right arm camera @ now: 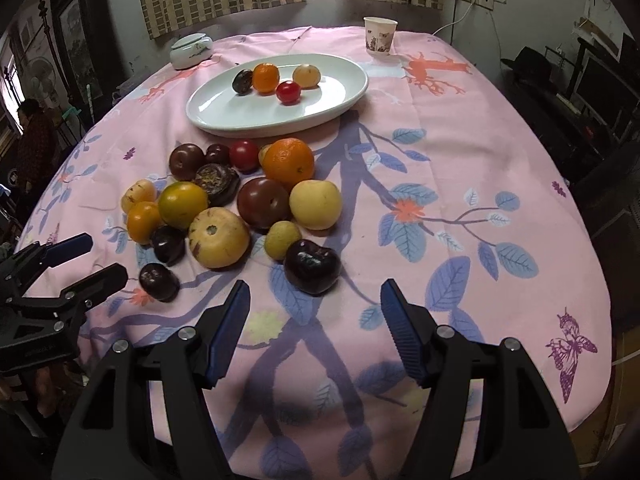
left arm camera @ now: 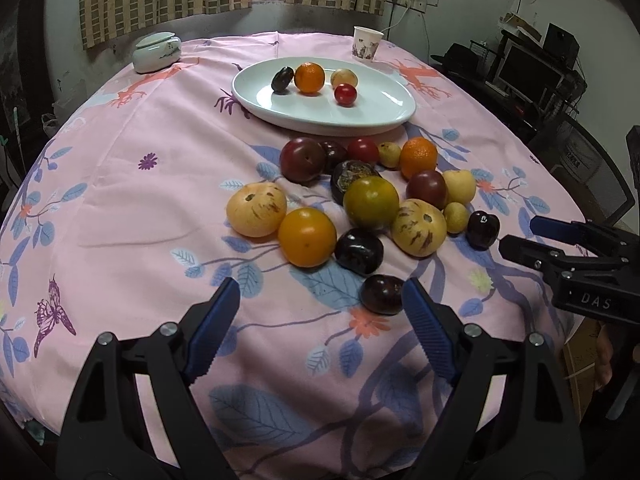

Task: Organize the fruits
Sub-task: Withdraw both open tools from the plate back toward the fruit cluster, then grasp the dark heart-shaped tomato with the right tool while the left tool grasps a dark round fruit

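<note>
A pile of loose fruits [left arm camera: 370, 200] [right arm camera: 224, 208] lies mid-table on the pink floral cloth: oranges, plums, tomatoes, pale melons. Behind it, a white oval plate [left arm camera: 320, 124] [right arm camera: 240, 130] holds several small fruits. My left gripper [left arm camera: 320, 292] [right arm camera: 104, 256] is open near the pile's front. A small dark plum [left arm camera: 382, 294] [right arm camera: 158, 282] sits just inside its right fingertip, and neither pad presses on it. My right gripper [right arm camera: 315, 292] [left arm camera: 520, 234] is open too, with nothing in it. Just beyond its fingertips lies a glossy dark plum [right arm camera: 312, 266] [left arm camera: 483, 229].
A paper cup [left arm camera: 367, 44] [right arm camera: 379, 36] and a lidded ceramic jar [left arm camera: 157, 52] [right arm camera: 191, 53] stand at the table's far edge. A desk with a monitor [left arm camera: 528, 68] is off to the right. A person [right arm camera: 36, 140] stands far left.
</note>
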The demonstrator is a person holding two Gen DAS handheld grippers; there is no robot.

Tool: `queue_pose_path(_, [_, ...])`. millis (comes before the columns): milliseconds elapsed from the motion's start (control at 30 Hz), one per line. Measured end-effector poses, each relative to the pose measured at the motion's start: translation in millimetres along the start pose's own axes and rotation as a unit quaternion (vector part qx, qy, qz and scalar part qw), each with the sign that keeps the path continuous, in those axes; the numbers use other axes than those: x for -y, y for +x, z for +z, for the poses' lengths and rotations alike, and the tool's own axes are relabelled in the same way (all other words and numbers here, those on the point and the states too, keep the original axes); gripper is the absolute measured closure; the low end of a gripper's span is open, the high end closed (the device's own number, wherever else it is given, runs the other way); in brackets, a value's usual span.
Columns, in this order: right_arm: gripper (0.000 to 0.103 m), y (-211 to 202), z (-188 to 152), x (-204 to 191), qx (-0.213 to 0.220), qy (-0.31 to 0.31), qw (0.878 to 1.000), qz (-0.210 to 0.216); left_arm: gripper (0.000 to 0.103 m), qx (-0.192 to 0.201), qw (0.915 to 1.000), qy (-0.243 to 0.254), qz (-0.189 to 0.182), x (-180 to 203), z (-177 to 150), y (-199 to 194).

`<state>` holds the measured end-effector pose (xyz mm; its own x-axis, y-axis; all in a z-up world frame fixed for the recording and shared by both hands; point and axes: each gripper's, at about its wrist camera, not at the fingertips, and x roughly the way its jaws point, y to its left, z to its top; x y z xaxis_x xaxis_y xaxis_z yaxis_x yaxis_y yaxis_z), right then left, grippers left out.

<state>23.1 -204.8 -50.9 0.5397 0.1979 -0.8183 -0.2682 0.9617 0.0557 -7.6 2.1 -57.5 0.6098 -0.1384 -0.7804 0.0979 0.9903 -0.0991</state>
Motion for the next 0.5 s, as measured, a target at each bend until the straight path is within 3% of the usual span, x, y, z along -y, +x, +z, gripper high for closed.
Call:
queue_pose_path(133, [0.035, 11.4, 0.6, 5.6, 0.007, 0.005, 1.0, 0.027, 0.018, -0.006, 0.9999, 0.008, -0.001, 4.5, -3.1, 0.7])
queue_pose_path(200, [0.041, 19.2, 4.0, 5.3, 0.007, 0.006, 0.999, 0.034, 0.018, -0.009, 0.9999, 0.014, -0.003, 7.2, -4.6, 1.0])
queue_pose_path(233, [0.049, 24.3, 5.8, 4.7, 0.004, 0.004, 0.999, 0.036, 0.018, -0.011, 0.9998, 0.017, -0.003, 8.4, -5.1, 1.2])
queue_pose_path(267, [0.066, 31.5, 7.3, 4.1, -0.001, 0.002, 0.999, 0.037, 0.018, -0.013, 0.9997, 0.018, -0.004, 9.4, -5.3, 1.5])
queue_pose_path(500, [0.066, 23.6, 3.3, 5.1, 0.005, 0.016, 0.999, 0.041, 0.018, -0.021, 0.9996, 0.016, -0.013, 11.5, -5.0, 6.4])
